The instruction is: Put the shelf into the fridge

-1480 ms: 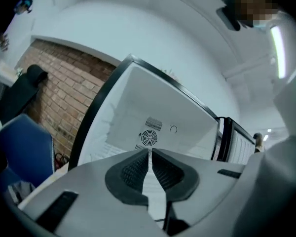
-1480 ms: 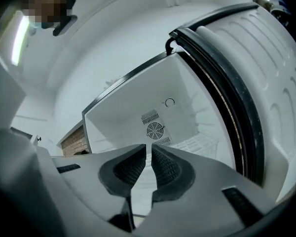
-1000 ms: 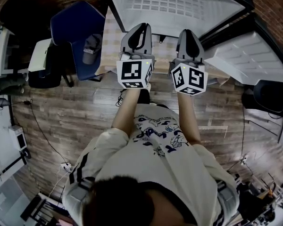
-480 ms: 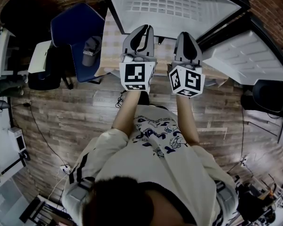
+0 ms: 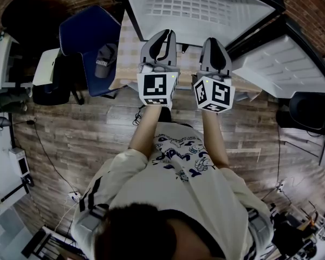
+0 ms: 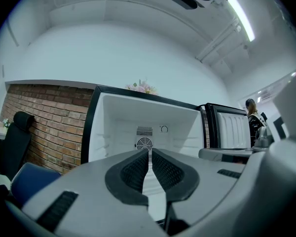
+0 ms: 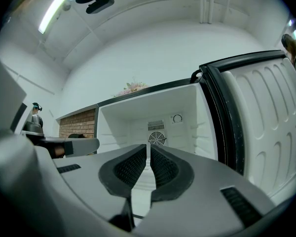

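**While the shelf lies in the fridge, both pairs of fingers are closed on nothing**

Though a thin slit of light shows between them, the ribbed fingers [image 6: 133, 171] of the left gripper [image 6: 150, 152] stand all but together, with nothing held. The fingers [image 7: 166, 170] of the right gripper [image 7: 148, 148] are set the same way and are also empty. Both point at the fan vent [image 7: 157, 138] on the back wall of the open fridge [image 6: 108, 127].

In the head view the left gripper [image 5: 162, 37] and right gripper [image 5: 214, 41] are side by side at 12 o'clock from the person. They hang level with each other, marker cubes facing up, over a table [image 5: 127, 47] with a checked tan top.

Just beyond them is the fridge [image 5: 138, 12]. The shelf [image 5: 195, 5] (a white panel with a grid of slots) lies flat inside it, below the vent. The fridge door [image 5: 284, 64] is swung wide at 2 o'clock.

At 10 o'clock a blue chair [image 5: 84, 28] carries a grey cap [image 5: 102, 58]. The floor [image 5: 70, 129] is wooden planks. In the left gripper view flowers [image 6: 143, 87] sit on top of the fridge, with a brick wall [image 6: 39, 112] to its left.
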Tool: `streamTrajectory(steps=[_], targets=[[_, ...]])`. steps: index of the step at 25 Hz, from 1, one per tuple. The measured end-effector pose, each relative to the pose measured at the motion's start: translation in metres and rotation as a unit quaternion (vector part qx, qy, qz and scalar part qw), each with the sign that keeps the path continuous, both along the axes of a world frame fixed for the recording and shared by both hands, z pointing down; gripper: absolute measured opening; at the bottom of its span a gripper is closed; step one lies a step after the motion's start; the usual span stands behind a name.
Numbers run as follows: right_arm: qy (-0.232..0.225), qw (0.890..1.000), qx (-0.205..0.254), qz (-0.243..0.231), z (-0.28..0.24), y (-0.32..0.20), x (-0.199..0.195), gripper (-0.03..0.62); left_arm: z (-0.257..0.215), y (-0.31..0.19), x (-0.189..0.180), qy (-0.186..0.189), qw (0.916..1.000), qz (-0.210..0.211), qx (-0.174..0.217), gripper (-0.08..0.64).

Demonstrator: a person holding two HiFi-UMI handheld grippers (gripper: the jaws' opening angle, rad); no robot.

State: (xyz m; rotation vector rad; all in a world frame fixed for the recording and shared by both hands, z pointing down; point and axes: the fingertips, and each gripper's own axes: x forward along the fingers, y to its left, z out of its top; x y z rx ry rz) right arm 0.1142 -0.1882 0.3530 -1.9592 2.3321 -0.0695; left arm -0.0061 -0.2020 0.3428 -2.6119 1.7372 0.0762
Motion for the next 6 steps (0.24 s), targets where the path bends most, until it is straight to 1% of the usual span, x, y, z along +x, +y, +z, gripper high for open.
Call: streamTrajectory(steps=[6], targets=[[-0.001, 1.0, 0.002, 0.001, -0.0029, 0.0019, 0.0, 0.048, -0.0037, 0.0008, -0.0022, 0.011, 0.9999, -0.001, 0.0, 0.034]])
